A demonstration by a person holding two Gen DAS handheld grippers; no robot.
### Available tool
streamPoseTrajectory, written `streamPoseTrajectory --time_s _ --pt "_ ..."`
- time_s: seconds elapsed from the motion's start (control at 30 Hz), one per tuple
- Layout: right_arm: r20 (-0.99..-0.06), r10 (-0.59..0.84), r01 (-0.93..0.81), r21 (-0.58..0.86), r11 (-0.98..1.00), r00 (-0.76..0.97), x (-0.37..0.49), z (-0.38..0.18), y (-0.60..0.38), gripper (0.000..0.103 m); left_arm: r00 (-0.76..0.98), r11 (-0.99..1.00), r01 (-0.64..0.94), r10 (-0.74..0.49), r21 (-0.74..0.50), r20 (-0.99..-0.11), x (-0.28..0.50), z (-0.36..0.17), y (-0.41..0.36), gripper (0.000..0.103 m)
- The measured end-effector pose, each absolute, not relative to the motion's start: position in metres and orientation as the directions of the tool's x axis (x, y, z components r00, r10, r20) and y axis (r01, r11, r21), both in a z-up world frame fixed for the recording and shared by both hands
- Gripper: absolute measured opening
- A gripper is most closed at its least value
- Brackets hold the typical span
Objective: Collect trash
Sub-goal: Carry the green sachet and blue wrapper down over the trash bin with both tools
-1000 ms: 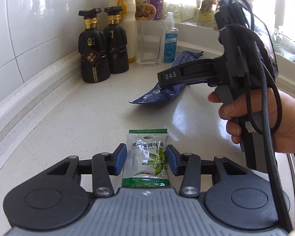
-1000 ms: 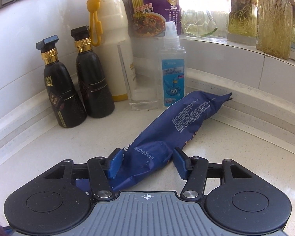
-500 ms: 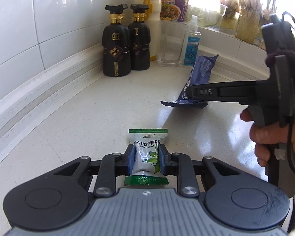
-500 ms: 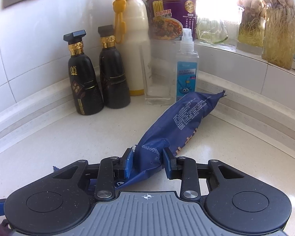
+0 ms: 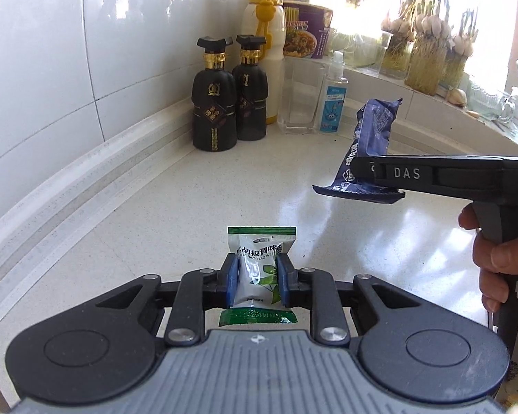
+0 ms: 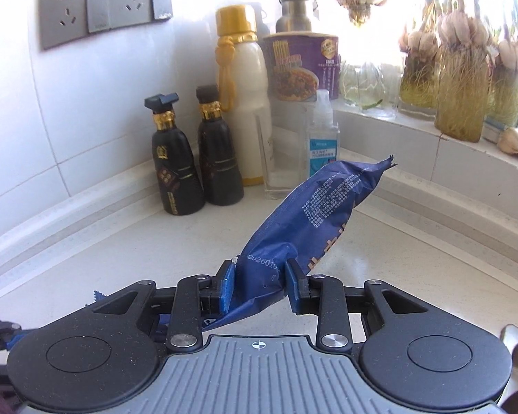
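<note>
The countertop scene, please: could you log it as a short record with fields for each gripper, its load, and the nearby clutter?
left gripper: shut on green-and-white seasoning sachet
right gripper: shut on blue snack wrapper
wrapper state: lifted clear of the countertop, torn end up
corner clutter: two black bottles, white bottle with yellow cap, clear spray bottle, purple noodle cup
sill: sprouting garlic jars

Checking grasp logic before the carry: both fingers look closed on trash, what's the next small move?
Probably lift both and carry away. The left gripper pinches the green sachet, and the right gripper clamps the blue wrapper, which hangs above the counter. No bin is visible, so the destination is unclear.
</note>
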State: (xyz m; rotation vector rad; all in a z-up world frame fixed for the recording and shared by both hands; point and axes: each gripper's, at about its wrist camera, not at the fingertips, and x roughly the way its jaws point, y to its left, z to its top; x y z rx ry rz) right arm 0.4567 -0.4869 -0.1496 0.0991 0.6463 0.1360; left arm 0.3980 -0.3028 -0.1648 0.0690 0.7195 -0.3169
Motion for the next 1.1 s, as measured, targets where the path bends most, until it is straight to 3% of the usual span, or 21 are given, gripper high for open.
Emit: streamPoseTrajectory --time_s 0.63,1.1 --pt "-0.573 0.255 -0.213 0.141 0.967 0.779 0.328 -0.052 -0.414 0.031 0.731 0.956 0.295 -0.230 -0.007 -0.642 0.329 -0.101 -0.213 0.021" --pt "-0.608 0.369 -0.364 0.139 0.921 0.703 0.246 -0.043 -0.289 0.031 0.710 0.965 0.262 -0.177 0.023 -0.682 0.277 -0.103 -0.125 0.021"
